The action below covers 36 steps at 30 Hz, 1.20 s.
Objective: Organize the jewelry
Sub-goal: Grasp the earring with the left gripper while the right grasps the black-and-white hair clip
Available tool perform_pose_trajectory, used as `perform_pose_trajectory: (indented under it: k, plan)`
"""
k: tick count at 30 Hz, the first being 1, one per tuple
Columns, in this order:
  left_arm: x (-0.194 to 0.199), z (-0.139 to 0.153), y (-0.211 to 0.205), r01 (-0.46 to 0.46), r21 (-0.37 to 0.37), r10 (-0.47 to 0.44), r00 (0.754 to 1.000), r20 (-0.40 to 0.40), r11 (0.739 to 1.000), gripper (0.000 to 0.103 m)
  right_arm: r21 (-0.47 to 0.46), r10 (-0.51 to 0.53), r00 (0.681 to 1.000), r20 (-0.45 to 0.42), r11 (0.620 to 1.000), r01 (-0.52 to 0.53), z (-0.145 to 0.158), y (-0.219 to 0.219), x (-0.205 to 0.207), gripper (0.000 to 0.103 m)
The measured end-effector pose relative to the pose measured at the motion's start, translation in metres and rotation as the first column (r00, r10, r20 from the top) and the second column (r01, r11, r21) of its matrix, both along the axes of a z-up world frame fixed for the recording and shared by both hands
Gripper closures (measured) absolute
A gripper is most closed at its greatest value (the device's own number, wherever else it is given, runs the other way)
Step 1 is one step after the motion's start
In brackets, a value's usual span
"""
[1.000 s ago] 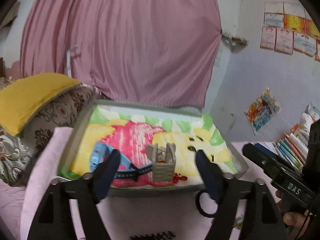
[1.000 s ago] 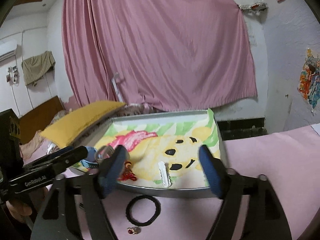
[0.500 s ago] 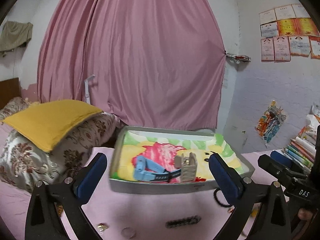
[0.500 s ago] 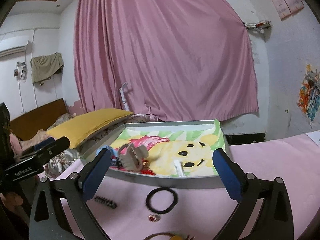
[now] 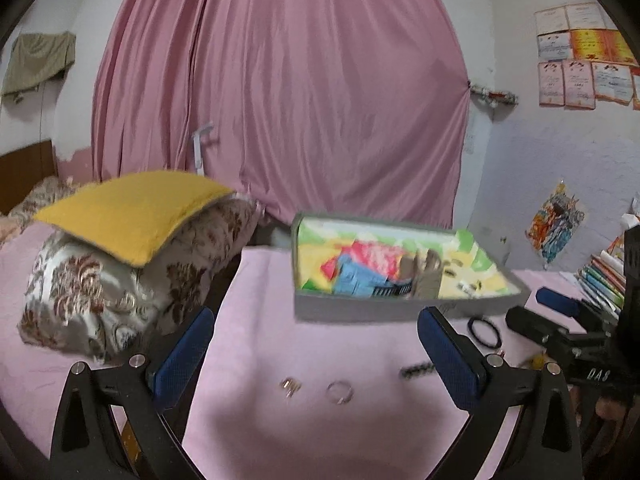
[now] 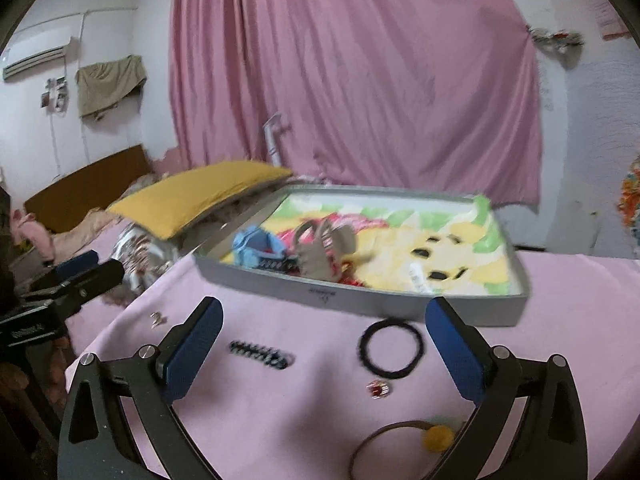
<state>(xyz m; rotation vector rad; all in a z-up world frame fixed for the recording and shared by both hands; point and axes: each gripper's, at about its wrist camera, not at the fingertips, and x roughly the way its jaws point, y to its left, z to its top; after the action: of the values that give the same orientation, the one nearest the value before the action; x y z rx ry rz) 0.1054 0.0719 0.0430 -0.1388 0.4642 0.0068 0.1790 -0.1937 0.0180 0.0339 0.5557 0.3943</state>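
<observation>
The right gripper is held wide open and empty above the pink cloth. A black hair tie is seen lying just before the grey tray, a black hair clip to its left, a small red ring below it.

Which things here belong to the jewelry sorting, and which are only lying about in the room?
Belong to the job:
tray
black hair tie
black hair clip
red stud
silver ring
small earrings

Just lying about:
yellow pillow
pink curtain
books
</observation>
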Motion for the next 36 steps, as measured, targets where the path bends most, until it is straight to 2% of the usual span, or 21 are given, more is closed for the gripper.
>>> perform_pose_trajectory:
  k: [7,9,10,11,15,17,20,24,30,36]
  plan:
    - [0.007,-0.024,0.015,0.009,-0.047,-0.015,0.992,-0.129,0.999,0.001,-0.061,0.074,0.991,-0.110,0.995,-0.082,-0.012,0.013,0.017,0.005]
    - [0.010,-0.030,0.017,0.018,-0.064,-0.029,0.986,-0.162,0.998,0.001,-0.074,0.104,0.984,-0.147,0.990,-0.116,-0.016,0.017,0.022,0.011]
    - [0.012,-0.032,0.018,0.022,-0.071,-0.035,0.984,-0.174,0.997,0.003,-0.079,0.114,0.981,-0.158,0.989,-0.128,-0.017,0.019,0.023,0.020]
    - [0.014,-0.035,0.018,0.027,-0.079,-0.042,0.981,-0.189,0.997,0.008,-0.084,0.126,0.977,-0.173,0.986,-0.142,-0.019,0.021,0.026,0.026]
    - [0.020,-0.042,0.016,0.050,-0.092,-0.070,0.970,-0.231,0.995,0.020,-0.097,0.191,0.952,-0.240,0.971,-0.219,-0.030,0.032,0.034,0.033]
    - [0.022,-0.045,0.015,0.062,-0.094,-0.084,0.966,-0.246,0.994,0.027,-0.110,0.209,0.944,-0.256,0.964,-0.243,-0.033,0.038,0.035,0.043]
    - [0.027,-0.050,0.015,0.080,-0.113,-0.109,0.954,-0.280,0.990,0.039,-0.120,0.238,0.931,-0.277,0.953,-0.279,-0.036,0.046,0.038,0.047]
    - [0.033,-0.053,0.019,0.065,-0.147,-0.108,0.946,-0.307,0.987,0.046,-0.147,0.269,0.923,-0.276,0.937,-0.318,-0.035,0.058,0.039,0.049]
    - [0.040,-0.056,0.021,0.045,-0.147,-0.092,0.939,-0.331,0.988,0.058,-0.162,0.301,0.906,-0.296,0.919,-0.359,-0.037,0.070,0.045,0.061]
    - [0.042,-0.057,0.021,0.042,-0.130,-0.084,0.936,-0.342,0.991,0.071,-0.187,0.313,0.904,-0.291,0.908,-0.374,-0.036,0.071,0.037,0.075]
